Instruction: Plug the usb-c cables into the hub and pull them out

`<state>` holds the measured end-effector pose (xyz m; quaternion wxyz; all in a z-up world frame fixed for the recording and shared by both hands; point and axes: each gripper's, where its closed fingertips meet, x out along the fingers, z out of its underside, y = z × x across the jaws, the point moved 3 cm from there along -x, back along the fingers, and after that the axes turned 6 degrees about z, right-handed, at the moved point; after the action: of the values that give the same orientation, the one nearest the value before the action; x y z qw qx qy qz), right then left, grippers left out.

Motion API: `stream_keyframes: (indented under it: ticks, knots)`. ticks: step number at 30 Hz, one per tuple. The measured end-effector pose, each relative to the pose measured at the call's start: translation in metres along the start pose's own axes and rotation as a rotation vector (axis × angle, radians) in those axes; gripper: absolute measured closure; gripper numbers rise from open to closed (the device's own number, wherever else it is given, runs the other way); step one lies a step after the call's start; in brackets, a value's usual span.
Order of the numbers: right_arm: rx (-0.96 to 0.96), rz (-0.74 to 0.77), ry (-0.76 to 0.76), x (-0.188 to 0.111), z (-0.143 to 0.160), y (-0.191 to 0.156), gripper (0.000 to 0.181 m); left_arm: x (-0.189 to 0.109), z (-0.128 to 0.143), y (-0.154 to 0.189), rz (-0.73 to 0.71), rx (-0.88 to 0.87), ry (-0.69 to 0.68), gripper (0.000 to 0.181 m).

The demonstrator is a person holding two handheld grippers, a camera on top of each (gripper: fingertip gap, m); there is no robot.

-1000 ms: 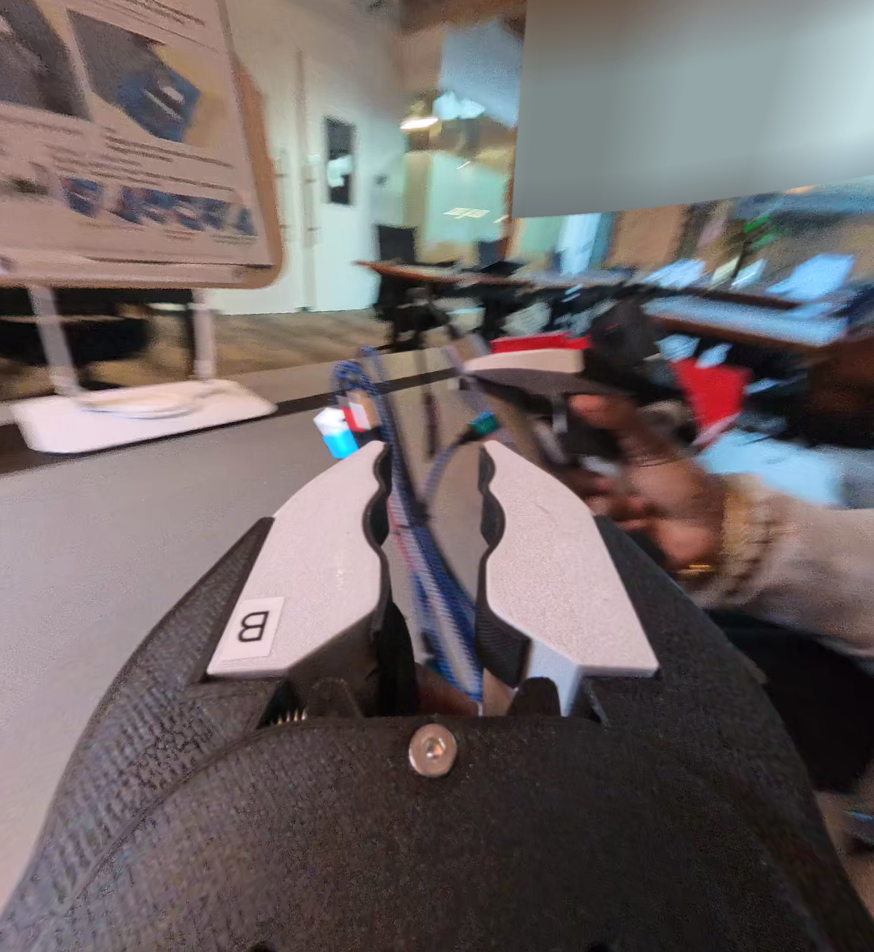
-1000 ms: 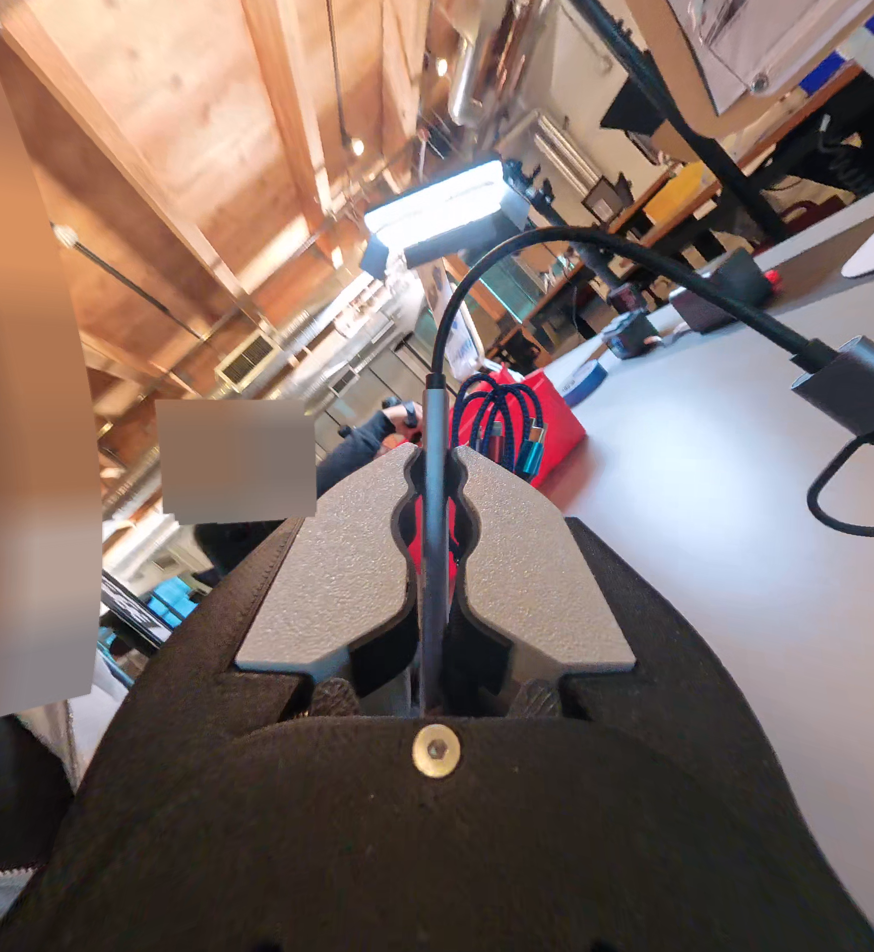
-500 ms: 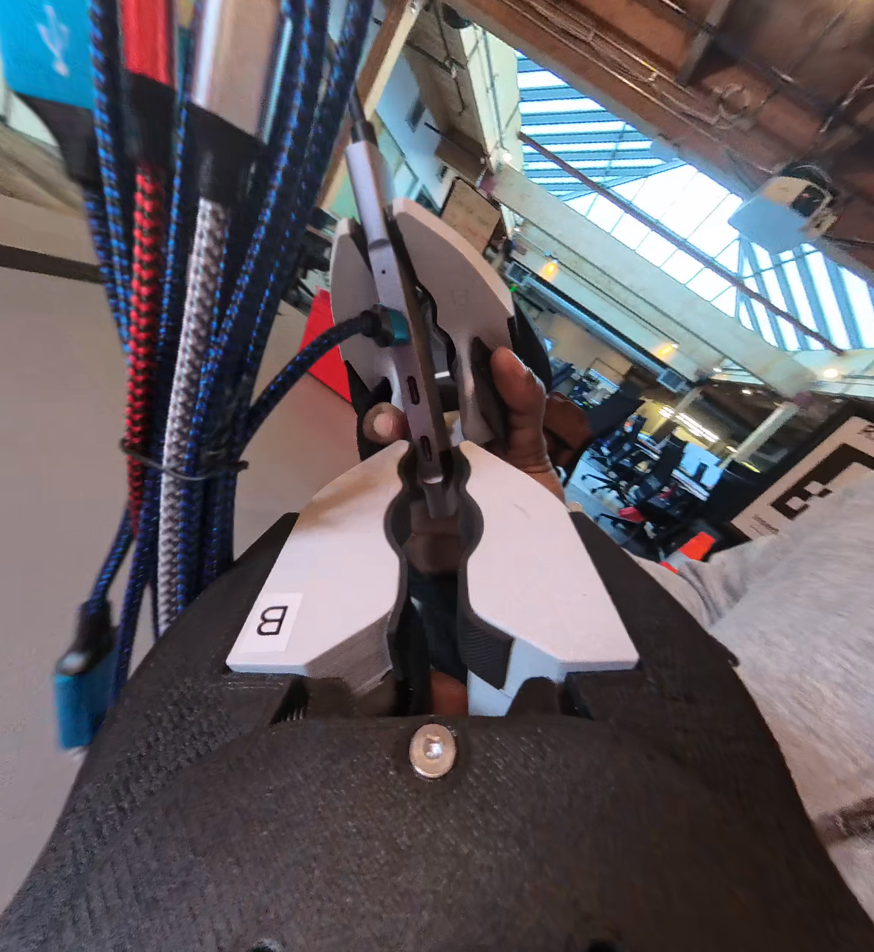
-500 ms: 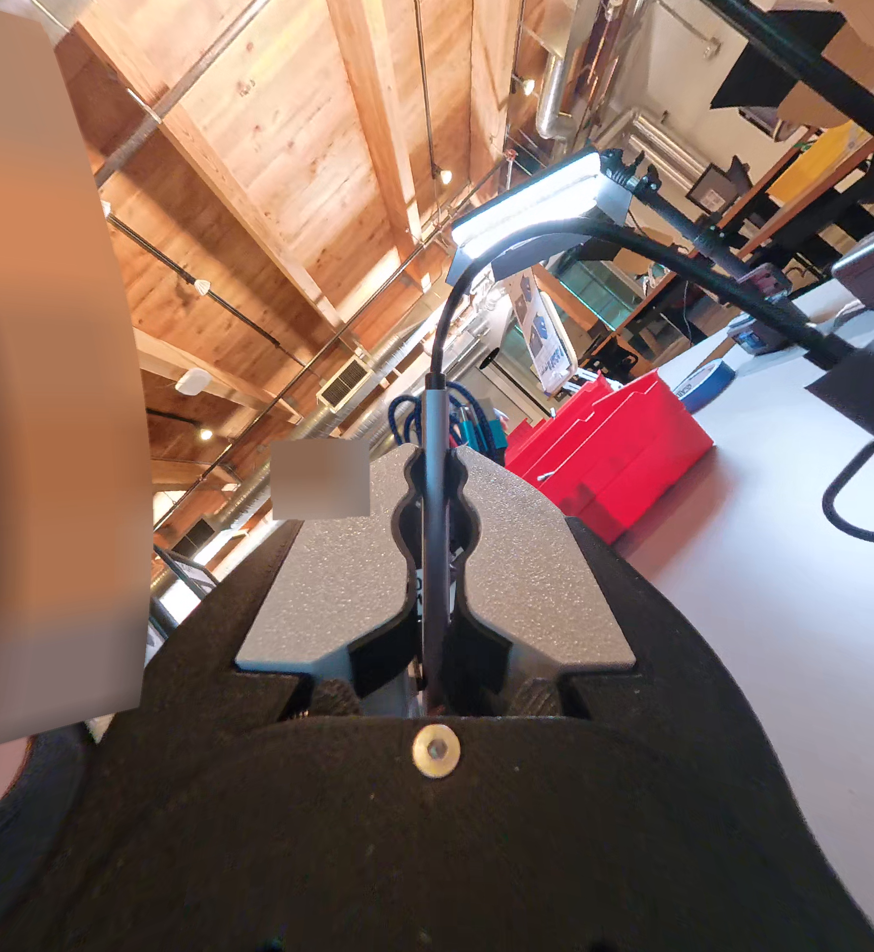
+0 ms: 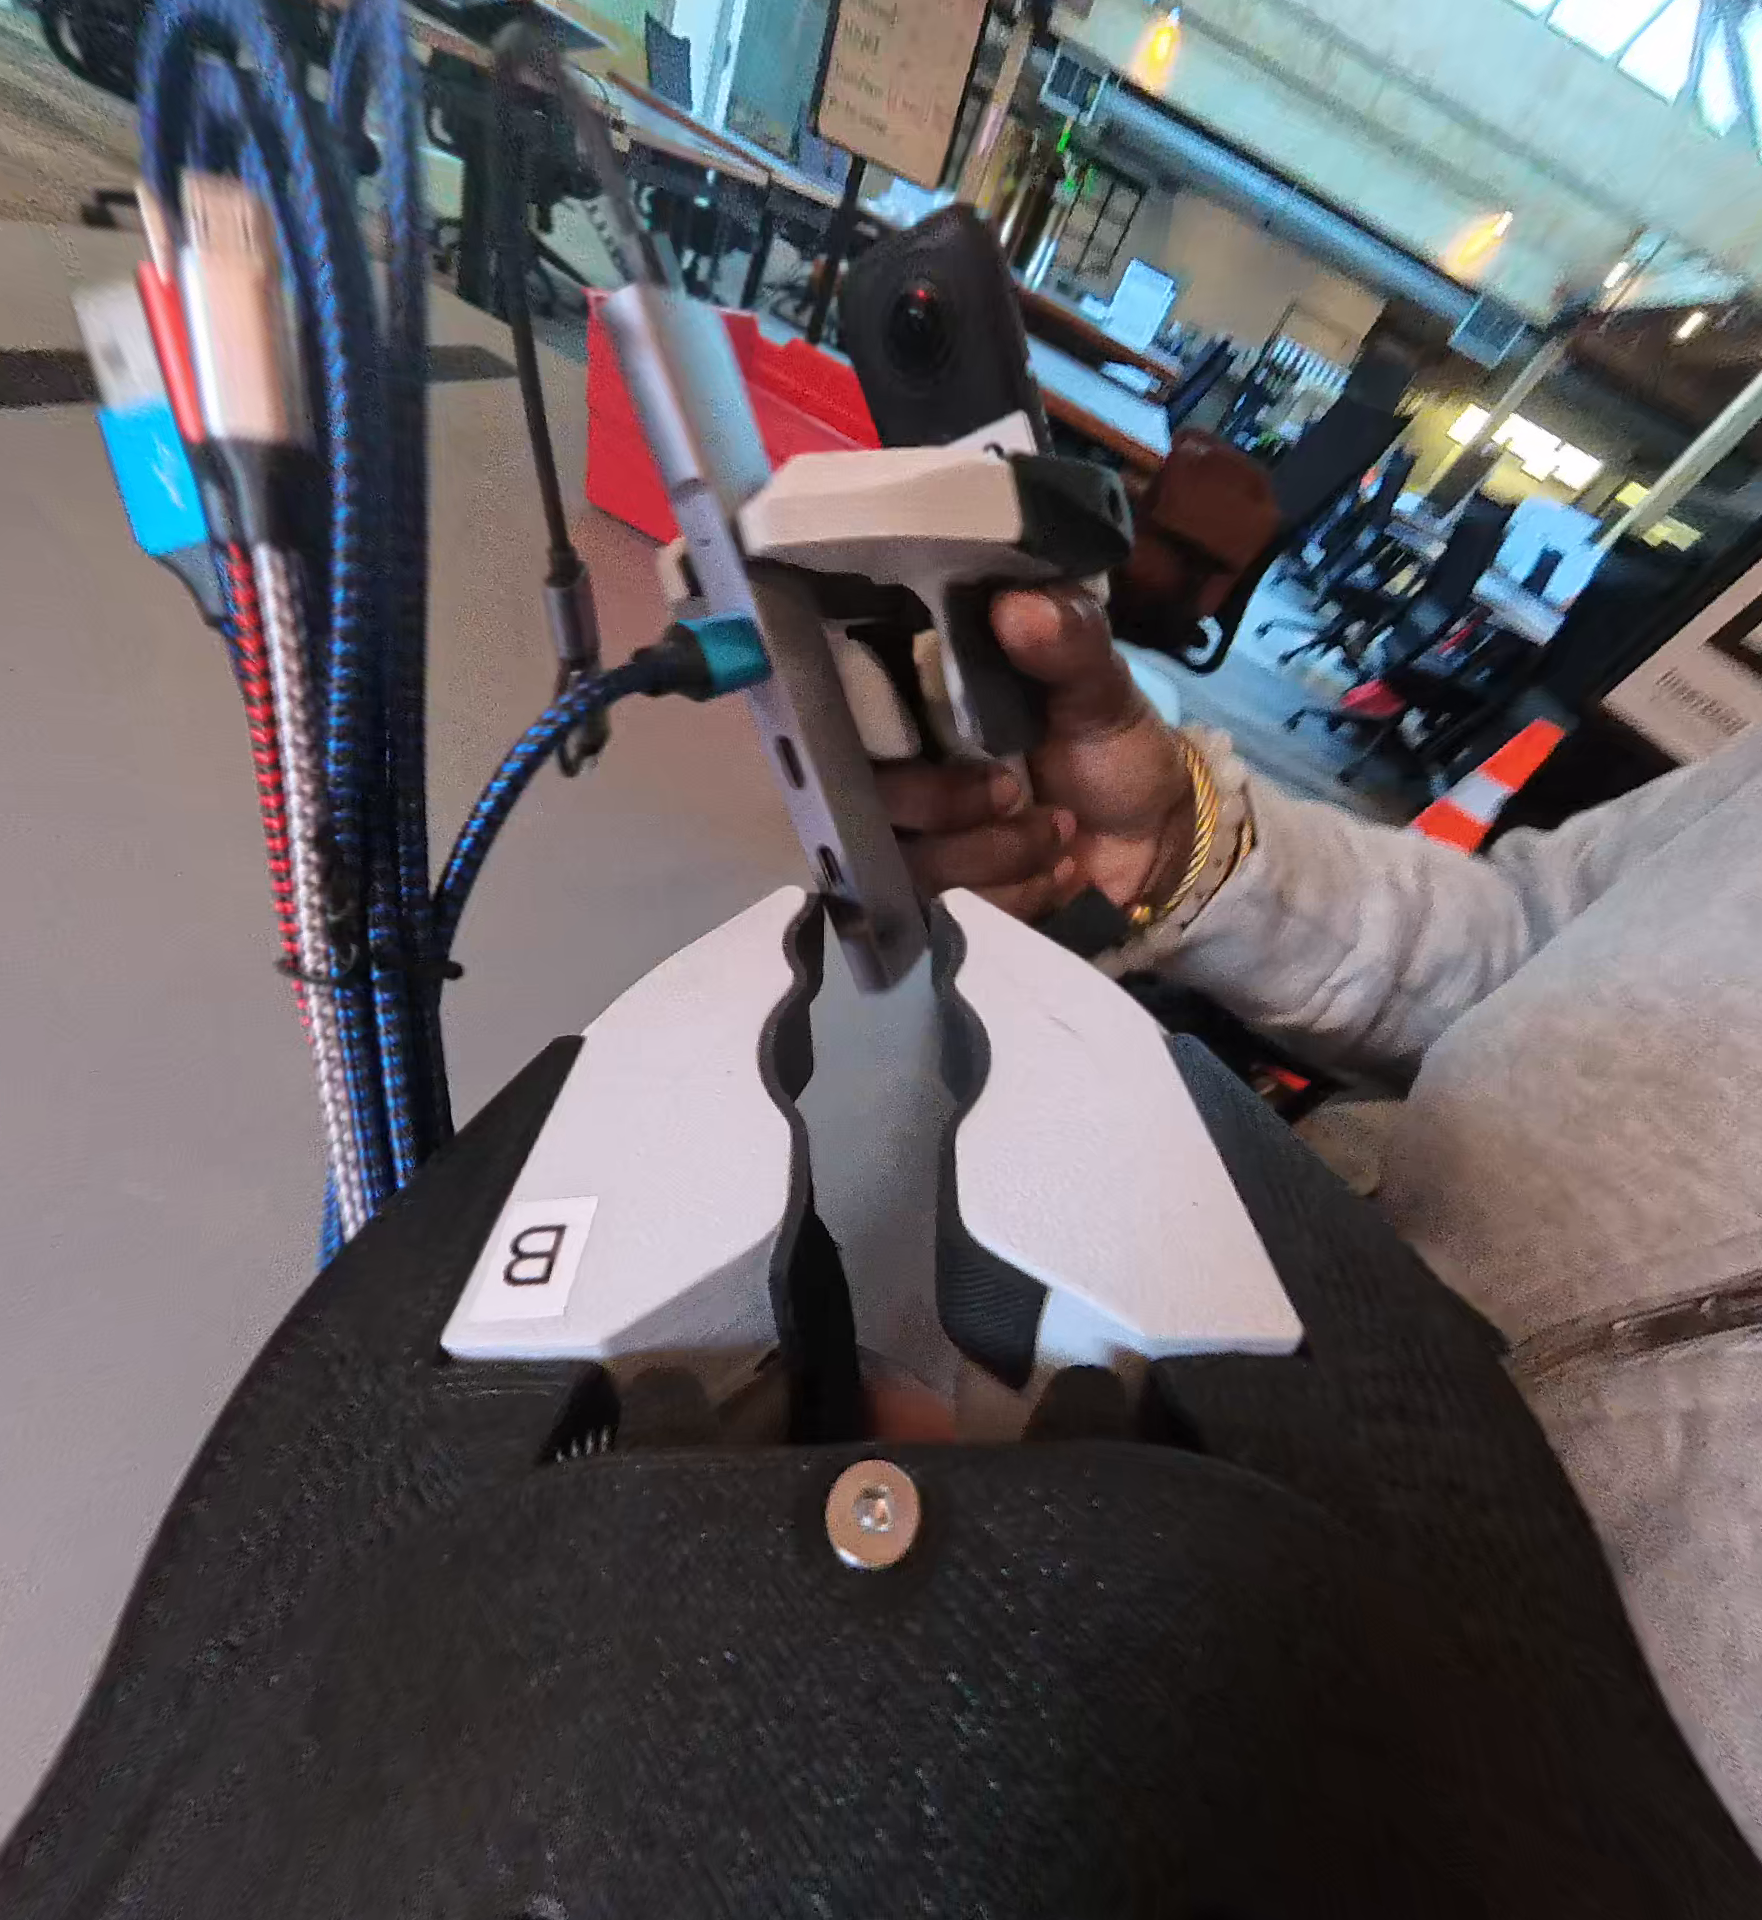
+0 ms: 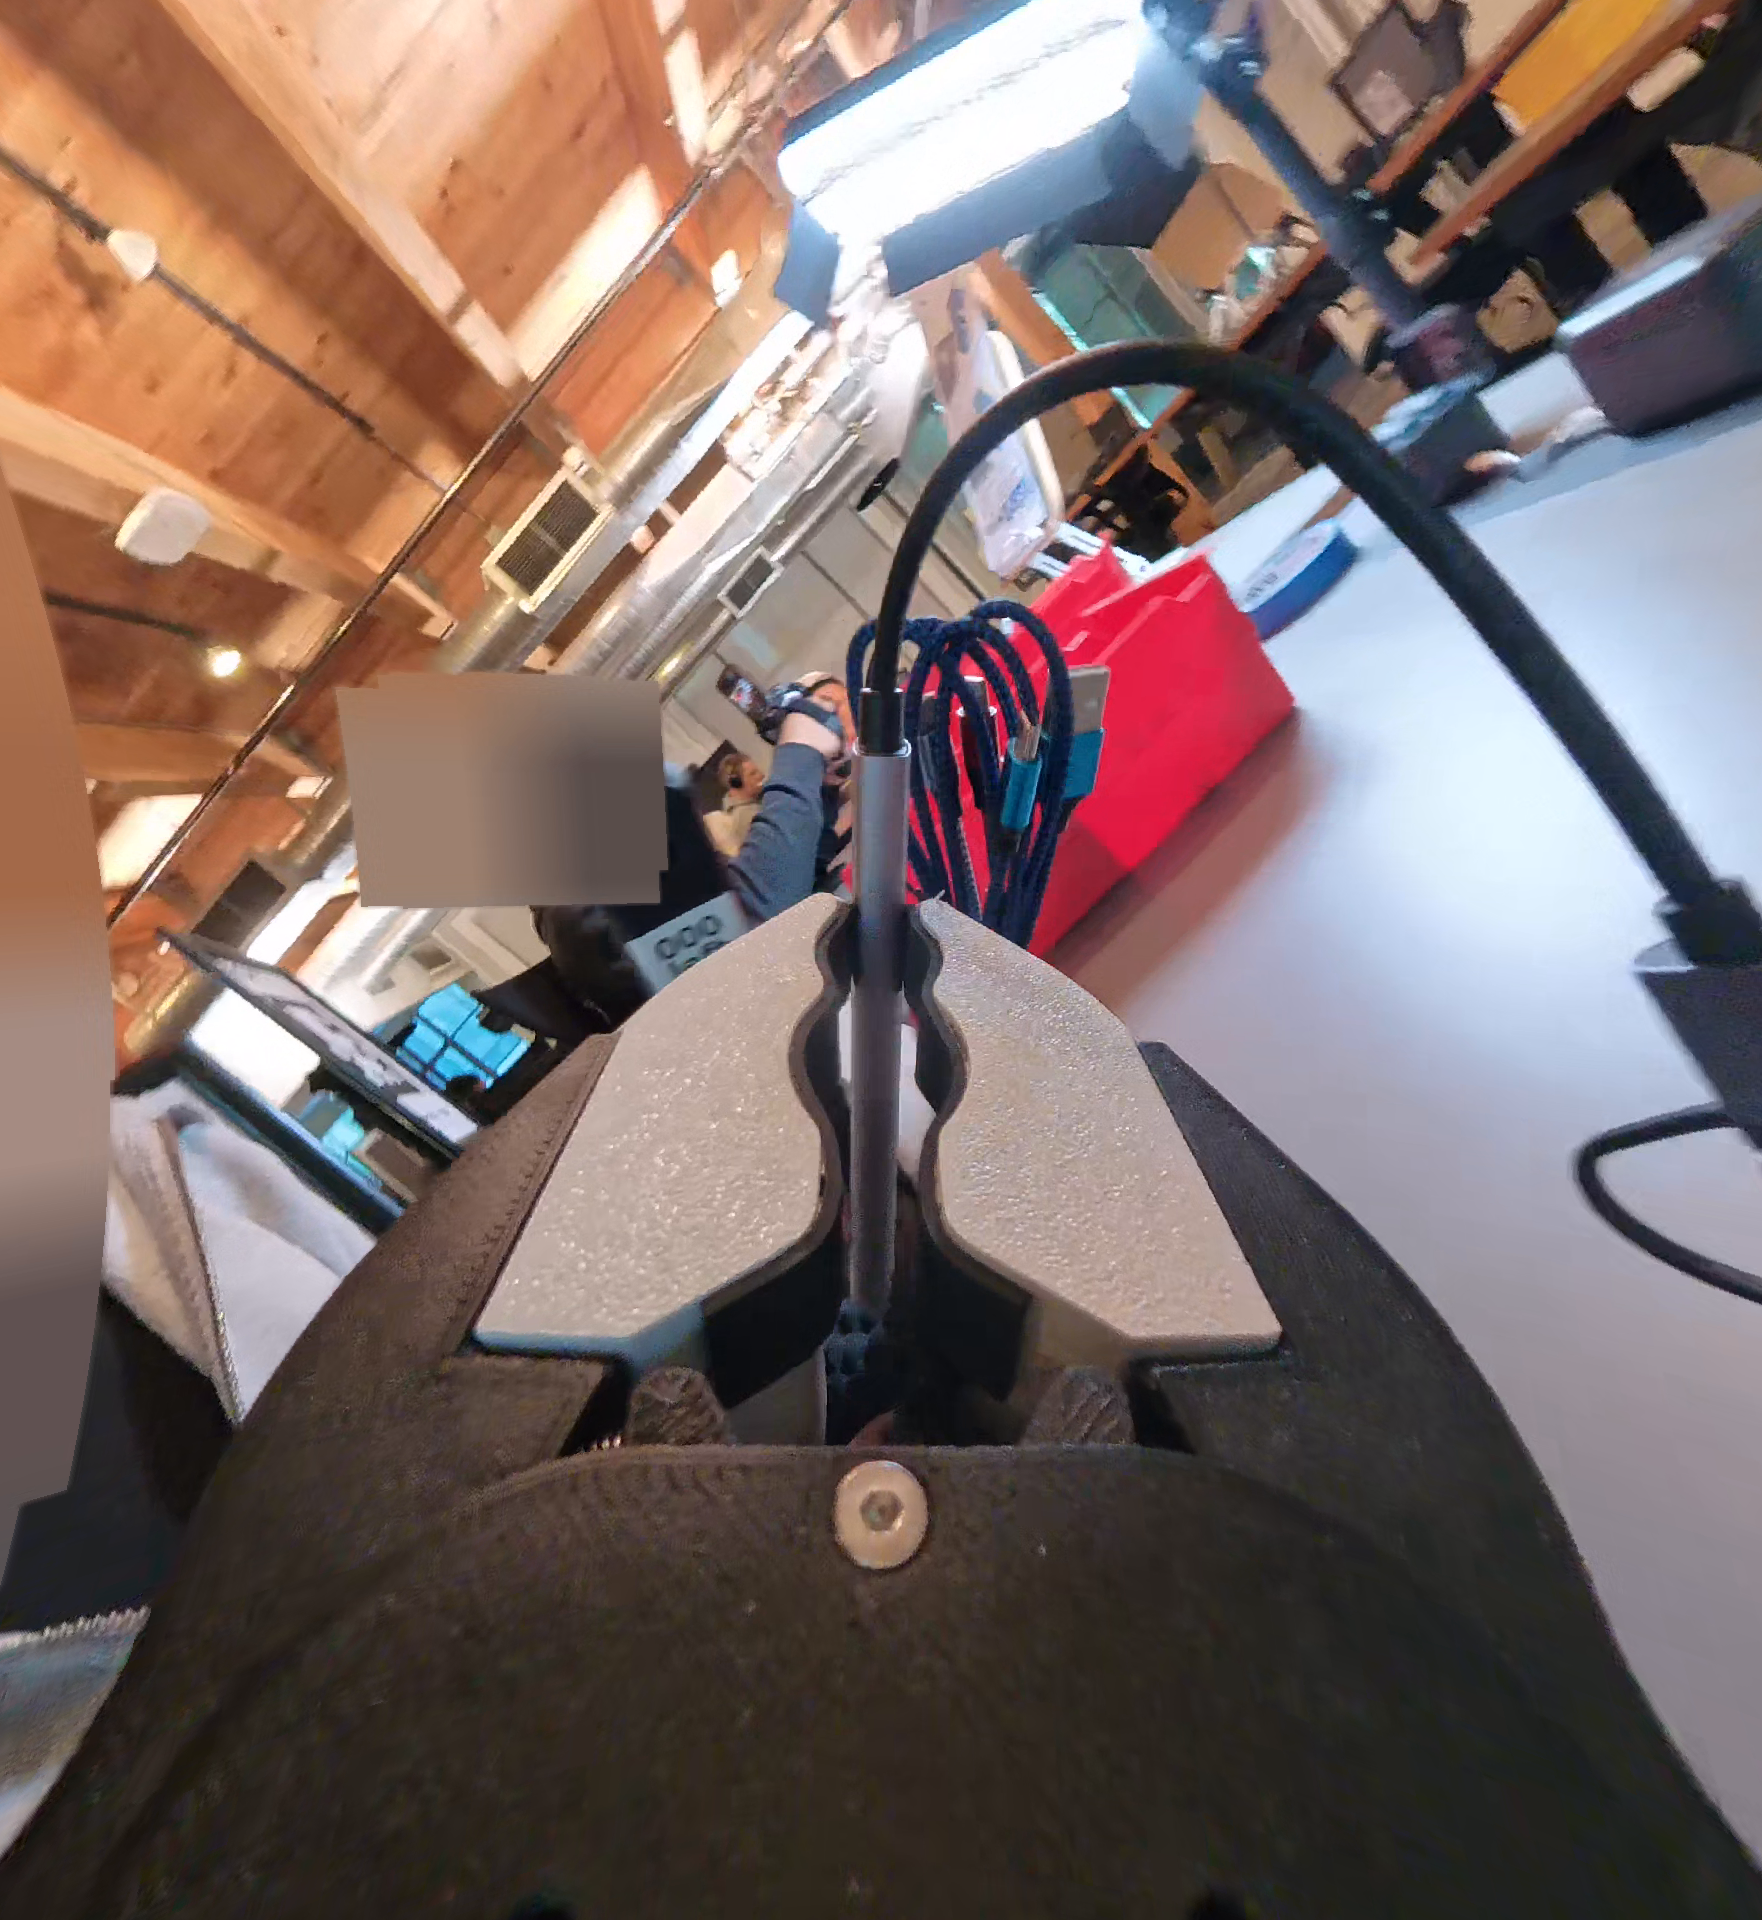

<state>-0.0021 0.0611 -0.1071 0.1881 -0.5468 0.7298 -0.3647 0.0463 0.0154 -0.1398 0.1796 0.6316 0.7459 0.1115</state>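
My right gripper (image 6: 879,925) clamps the grey hub (image 6: 875,831) edge-on, one teal-ended braided cable (image 5: 648,670) plugged into its side. My left gripper (image 5: 872,914) stands open, empty, at the hub's lower end. The red bin (image 6: 1183,717) sits behind; its contents are hidden.

The left gripper (image 5: 872,914) jaws have spread (now gapped) off the hub (image 5: 752,613).
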Motion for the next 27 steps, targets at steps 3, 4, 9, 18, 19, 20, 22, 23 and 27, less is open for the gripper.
stream_keyframes:
  ticks: [3,4,9,18,19,20,22,23,27]
  knots:
    - [0.090,0.115,-0.040,-0.009,0.002,0.029,0.172,-0.013,0.003,-0.001,-0.051,0.087,-0.033,0.149]
    - [0.136,0.149,-0.038,-0.012,0.003,0.039,0.172,-0.020,0.003,-0.001,-0.069,0.106,-0.035,0.146]
    - [0.428,0.260,0.058,-0.021,-0.003,0.077,0.172,-0.063,0.002,-0.008,-0.243,0.173,-0.011,0.144]
    - [0.906,0.166,0.451,-0.038,-0.021,0.108,0.172,-0.084,-0.001,-0.016,-0.420,0.202,0.037,0.146]
    - [0.909,0.175,0.453,-0.039,-0.019,0.110,0.172,-0.082,0.001,-0.016,-0.424,0.211,0.026,0.146]
    - [0.909,0.184,0.447,-0.039,-0.017,0.111,0.172,-0.080,0.002,-0.016,-0.426,0.219,0.018,0.146]
    - [0.862,0.218,0.396,-0.038,-0.012,0.110,0.172,-0.078,0.006,-0.017,-0.431,0.226,0.001,0.146]
    - [0.806,0.250,0.357,-0.037,-0.008,0.109,0.173,-0.078,0.008,-0.017,-0.434,0.230,-0.011,0.146]
    - [0.532,0.427,0.190,-0.036,0.012,0.103,0.172,-0.079,0.014,-0.020,-0.451,0.235,-0.029,0.147]
